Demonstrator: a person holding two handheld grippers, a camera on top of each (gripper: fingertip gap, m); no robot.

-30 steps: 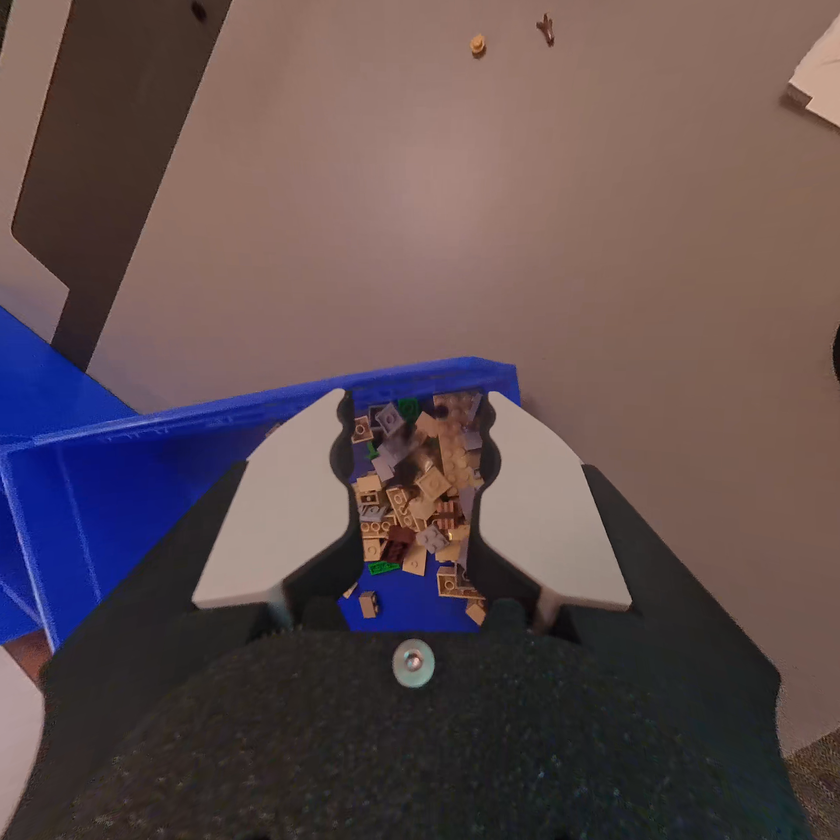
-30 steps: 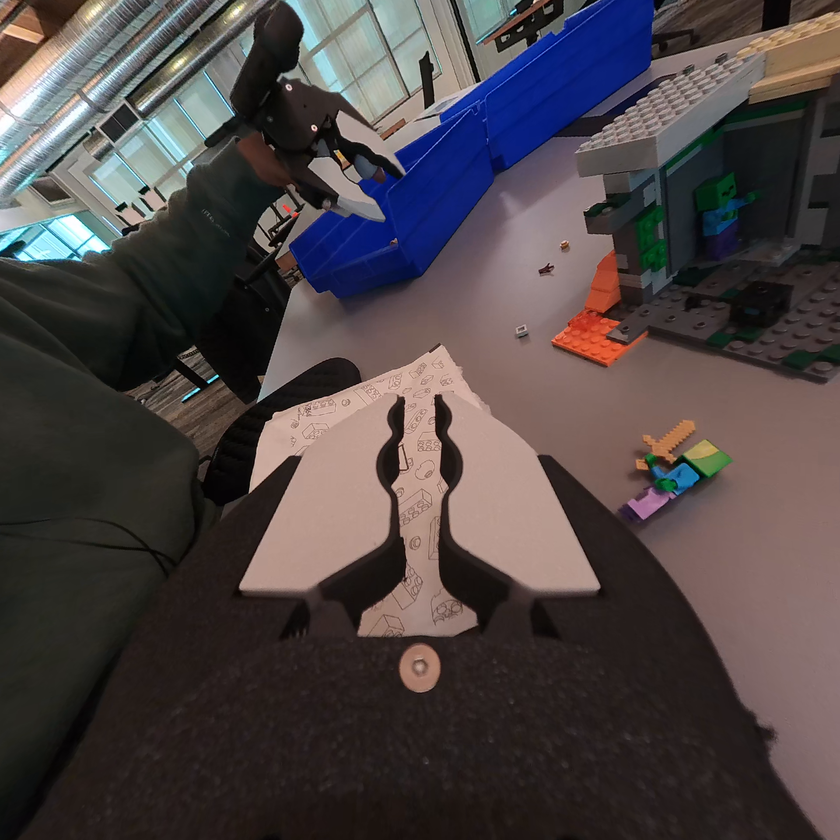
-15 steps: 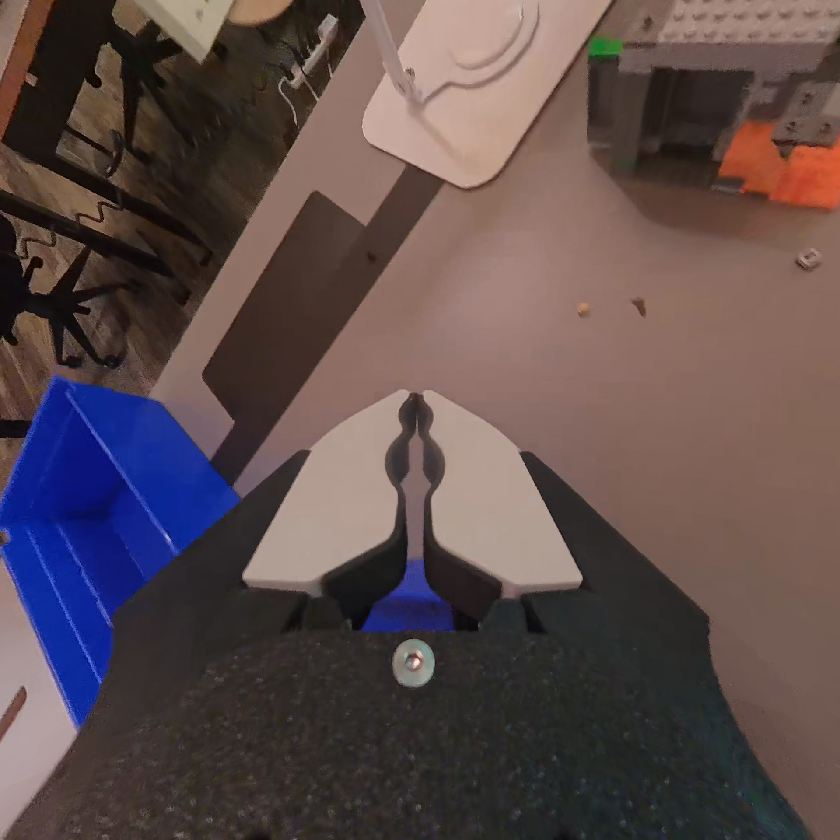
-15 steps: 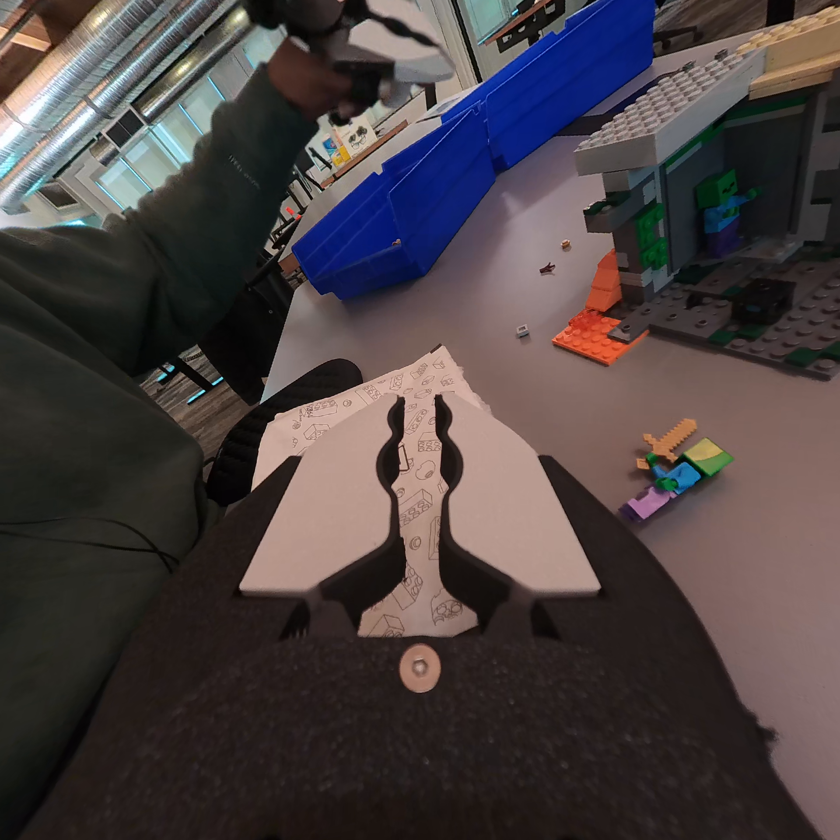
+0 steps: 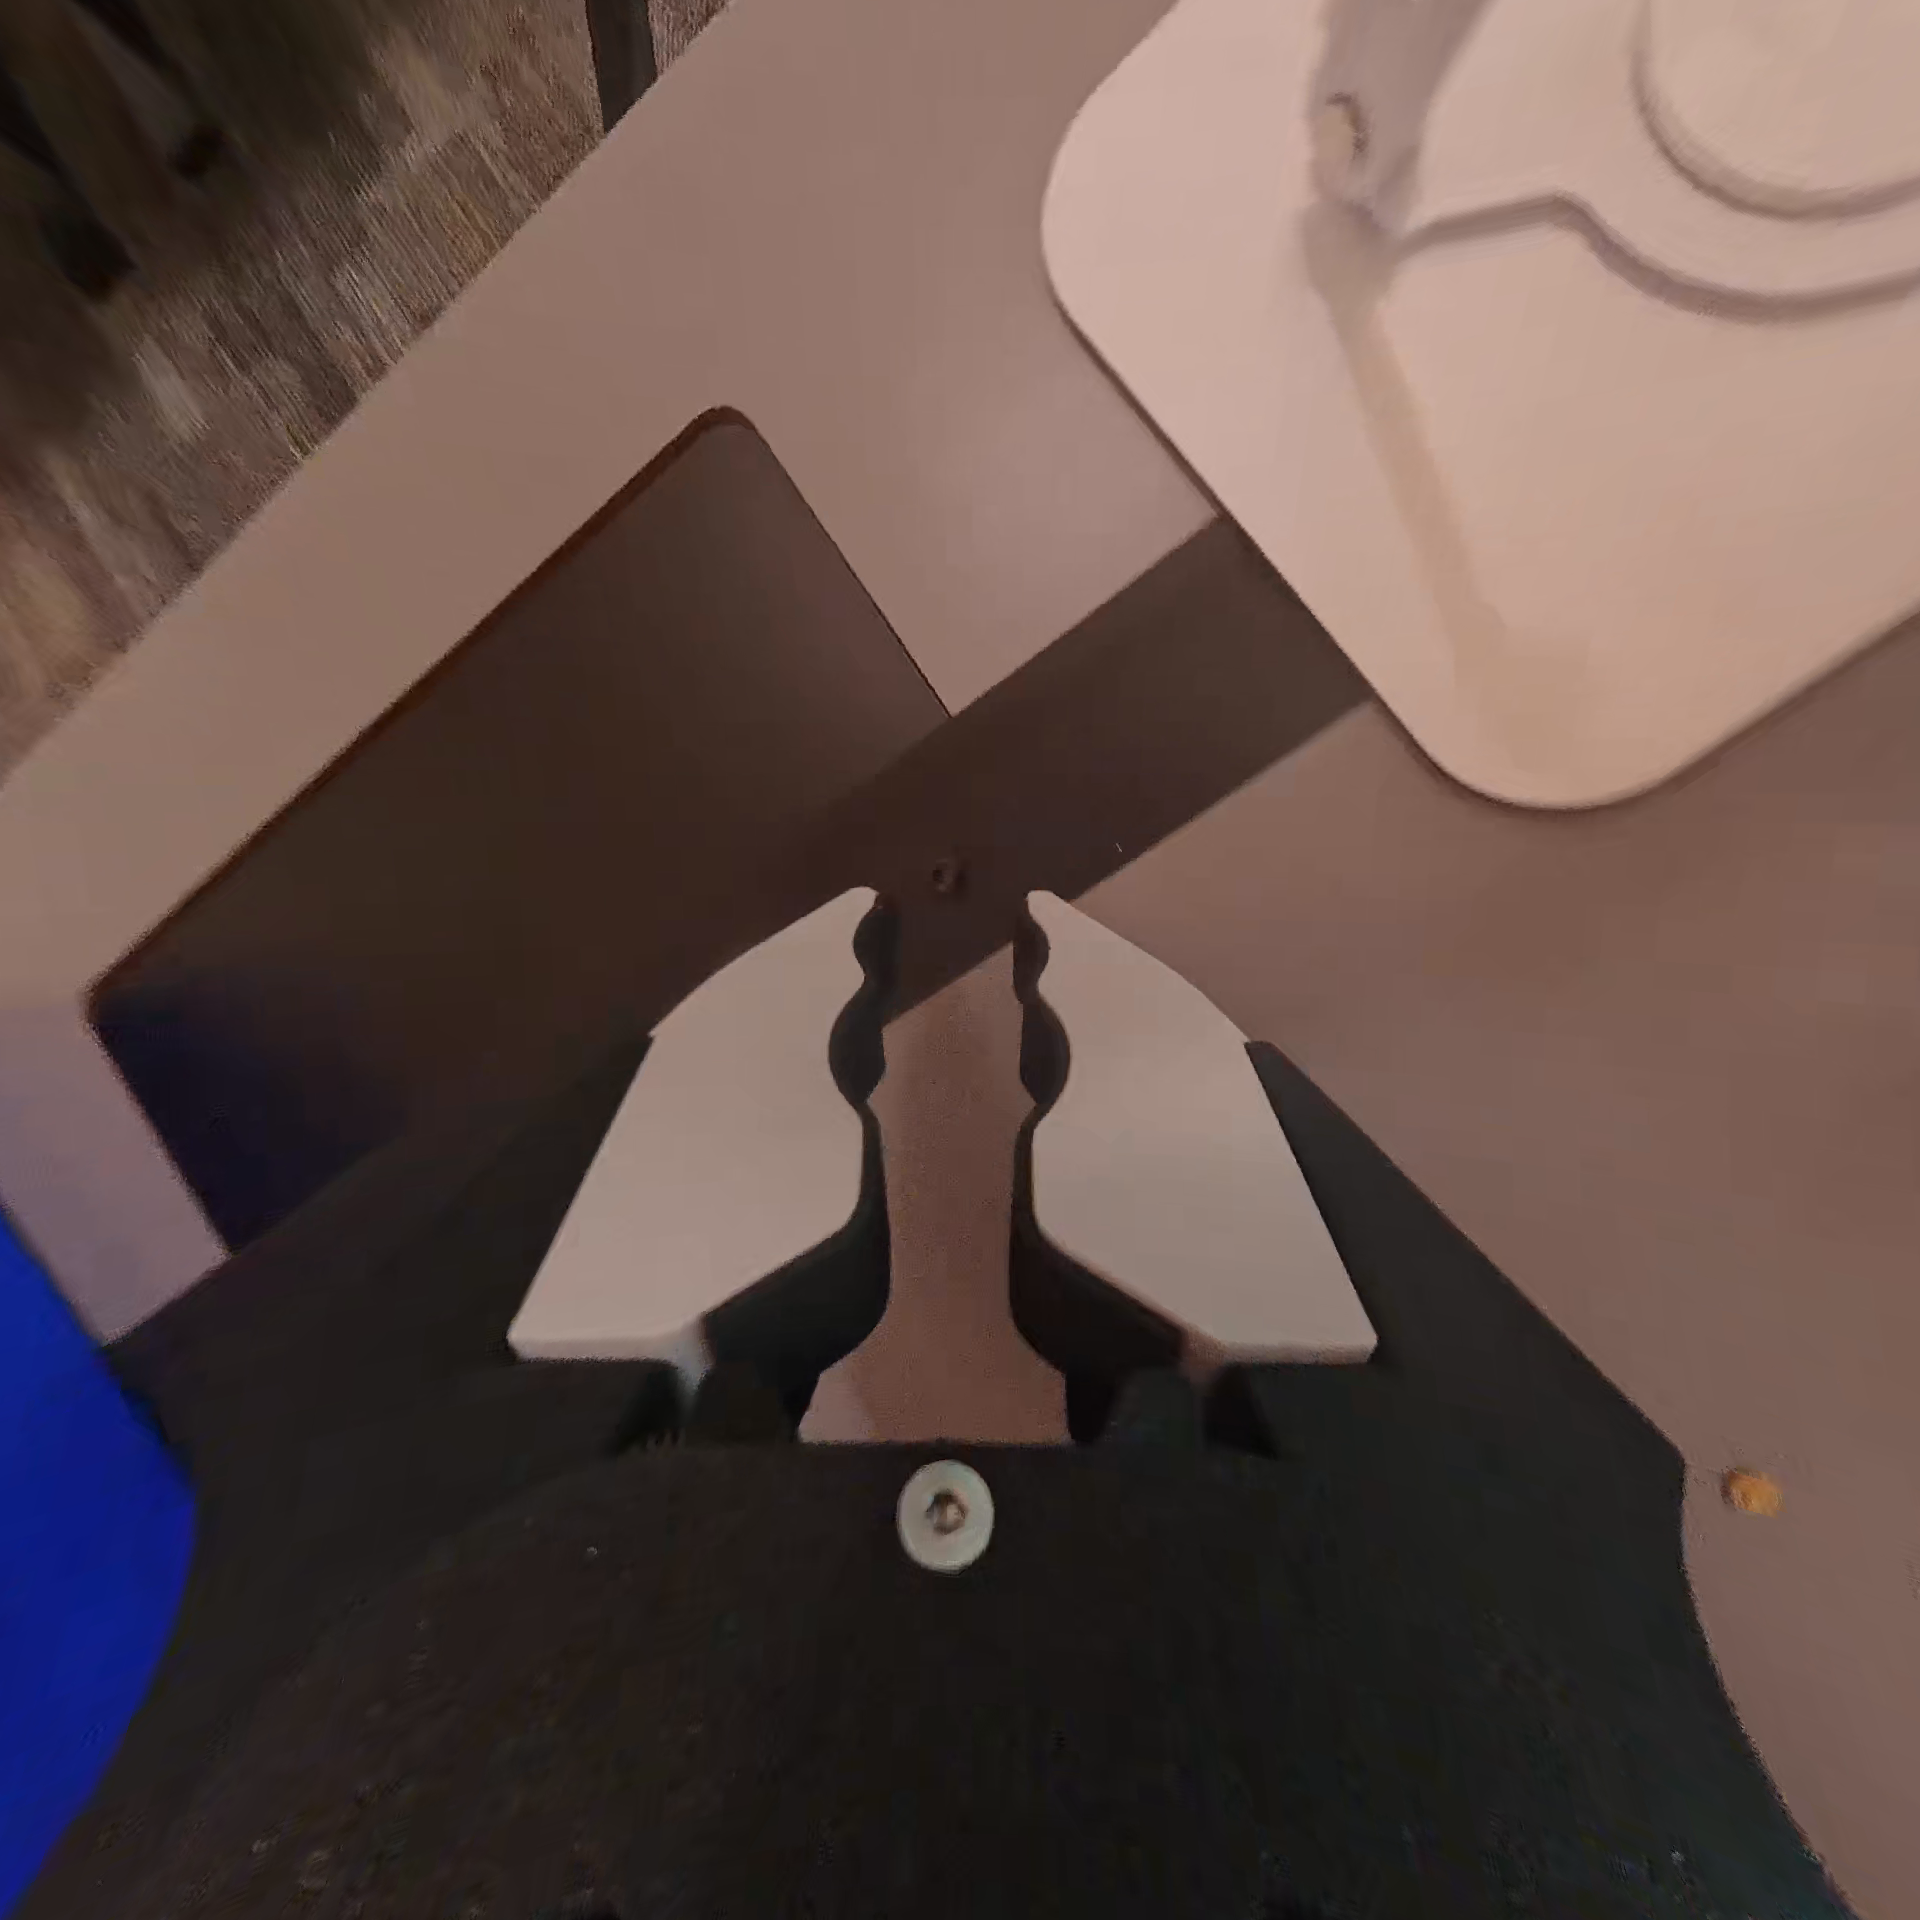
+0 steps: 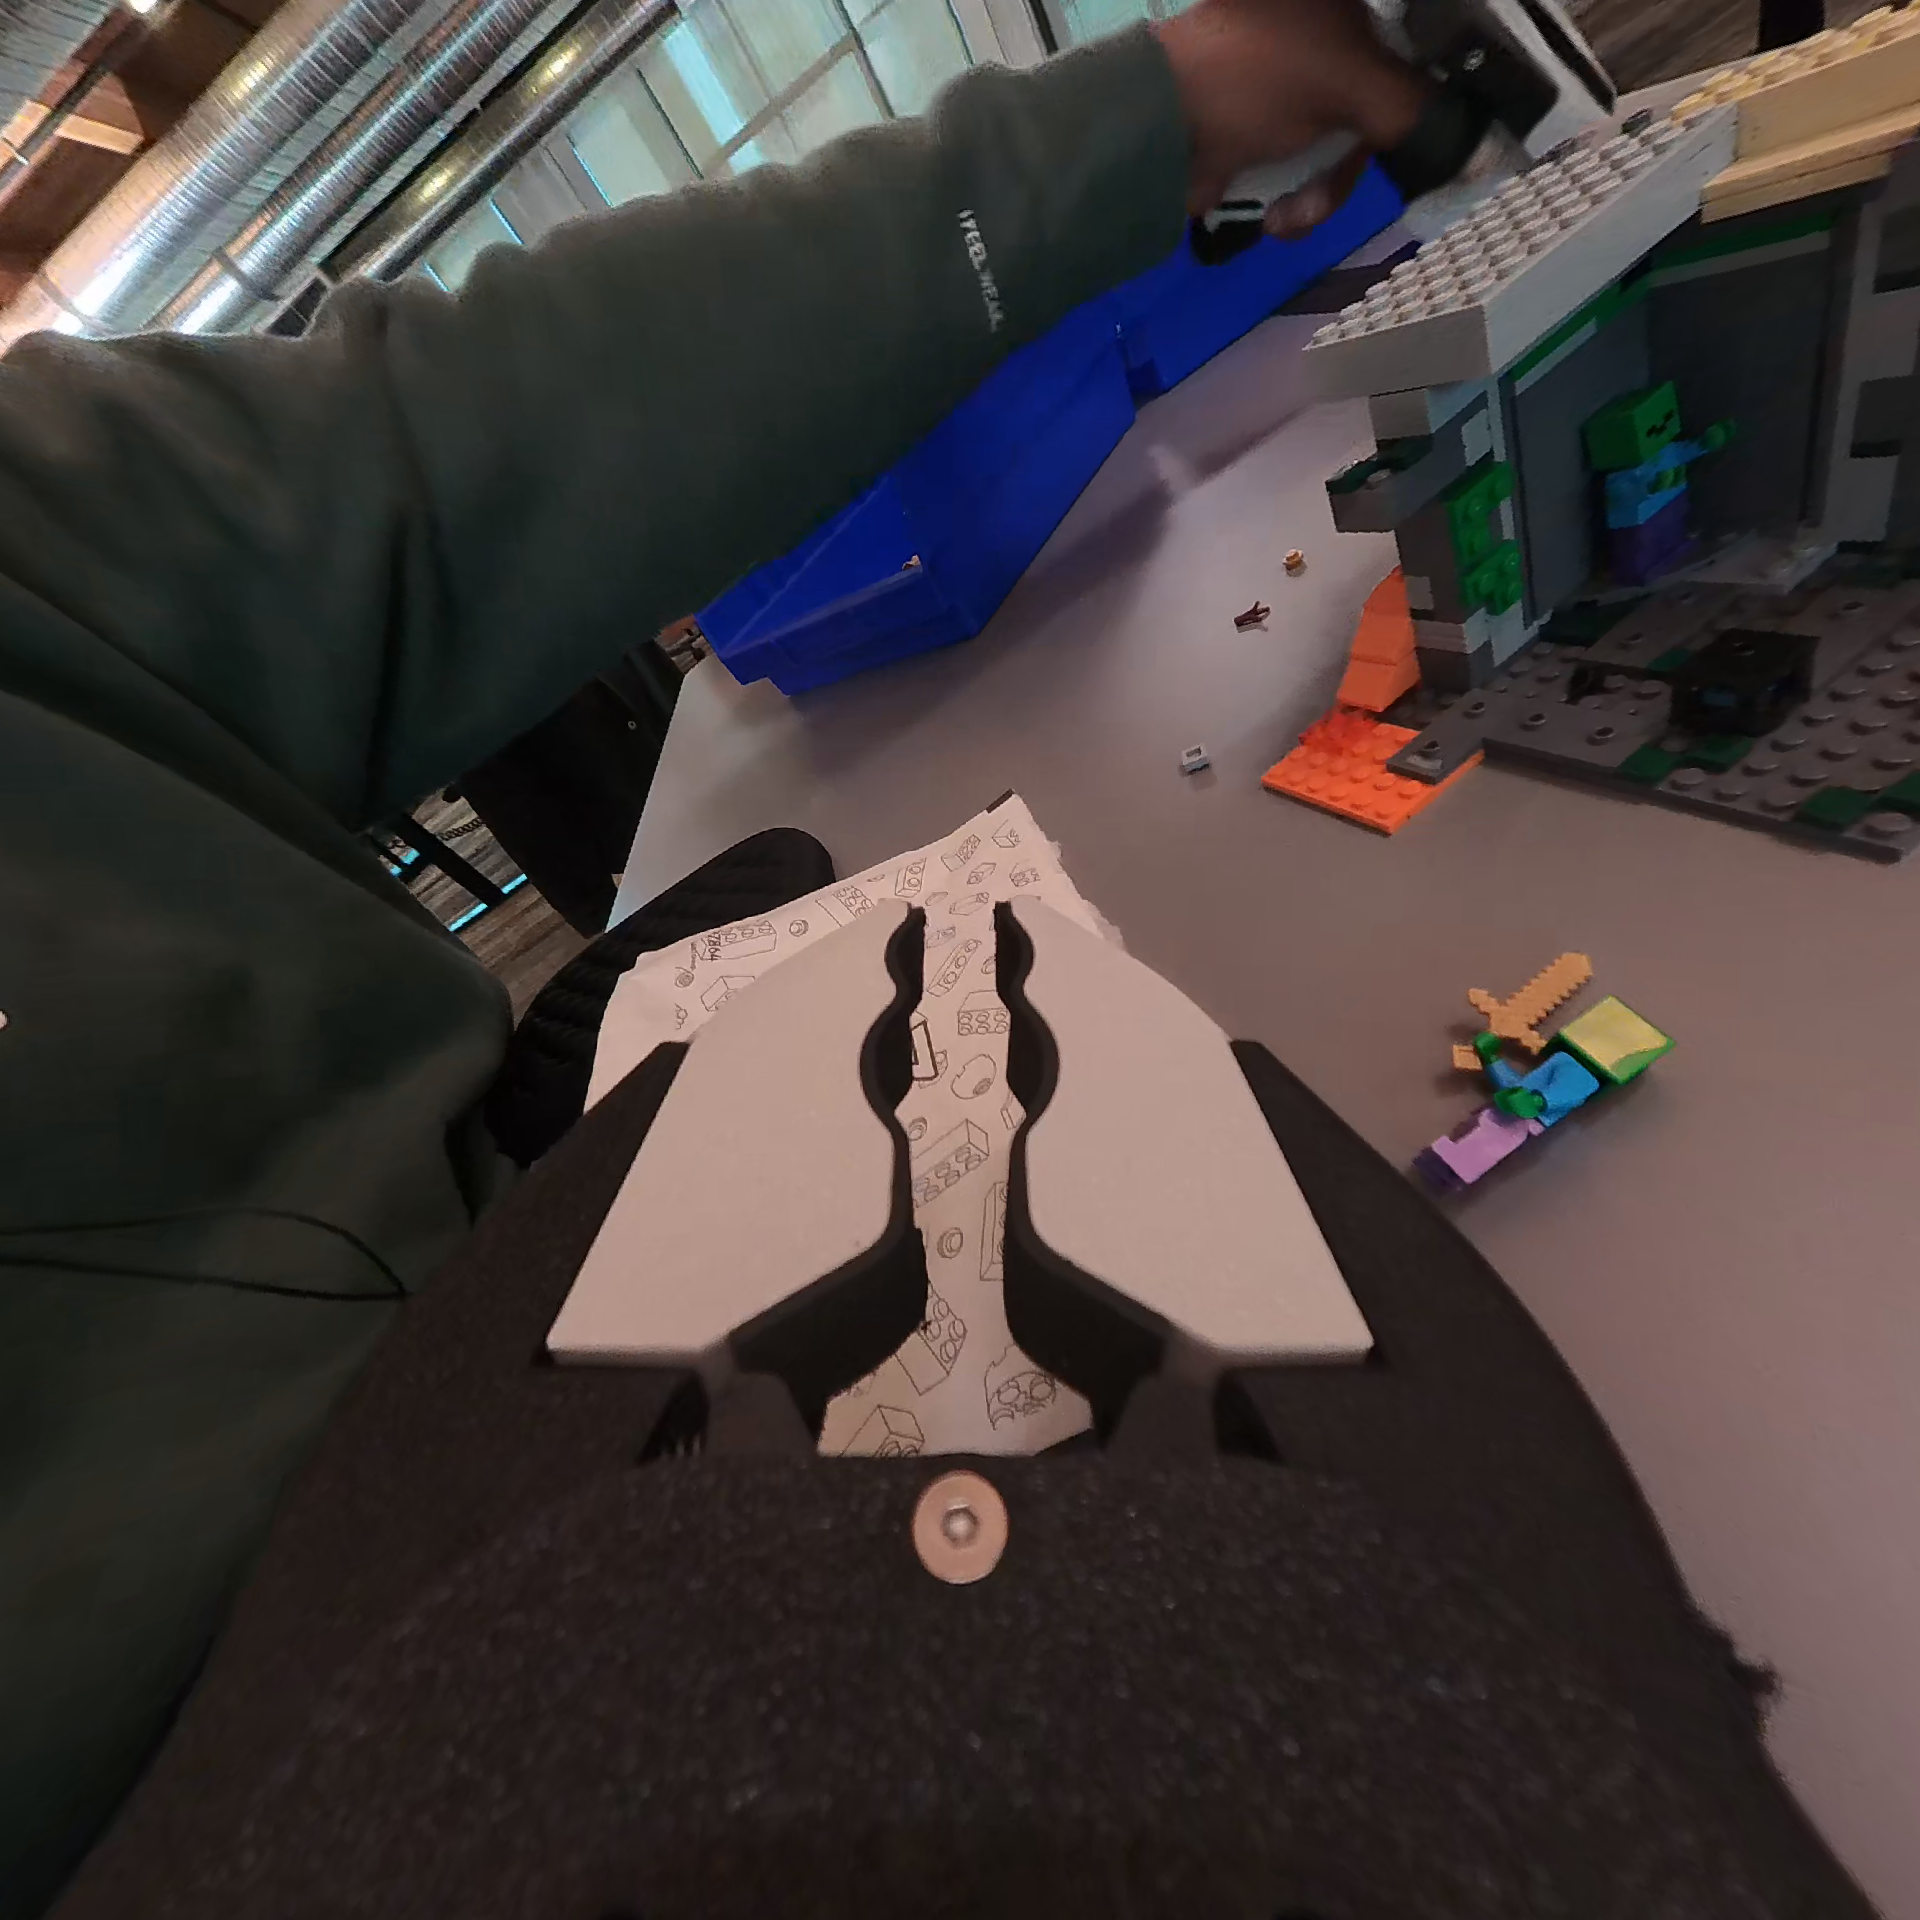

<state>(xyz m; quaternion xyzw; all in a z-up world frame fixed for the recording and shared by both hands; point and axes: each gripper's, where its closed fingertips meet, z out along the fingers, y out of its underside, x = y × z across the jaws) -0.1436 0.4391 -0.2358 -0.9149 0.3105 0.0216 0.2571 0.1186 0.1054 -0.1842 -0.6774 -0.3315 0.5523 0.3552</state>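
The grey worktop [image 6: 1558, 1455] fills both views, and at twelve to two o'clock from the right hand-held gripper [image 6: 958, 909] stands the grey brick building [image 6: 1558, 416] on its studded base, an orange plate [image 6: 1351, 769] at its foot. At eleven o'clock a dark green sleeve [image 6: 623, 416] bearing small pale lettering crosses above the row of blue bins [image 6: 987, 520]. The right hand-held gripper hangs over a white sheet printed with brick drawings [image 6: 956, 1143], jaws slightly apart, nothing between them. The left hand-held gripper [image 5: 951, 904] is parted and empty, over a dark strip [image 5: 1091, 727] set in the worktop; a dark panel [image 5: 468, 883] lies at ten o'clock, a white stand base [image 5: 1558, 416] at one o'clock, a blue bin edge [image 5: 62, 1558] at eight. At three o'clock from the right hand-held gripper lies a toy figure with a tan sword [image 6: 1538, 1070]. Smaller still: a grey piece [image 6: 1195, 758], a brown bit [image 6: 1252, 615], a tan stud [image 6: 1294, 559].
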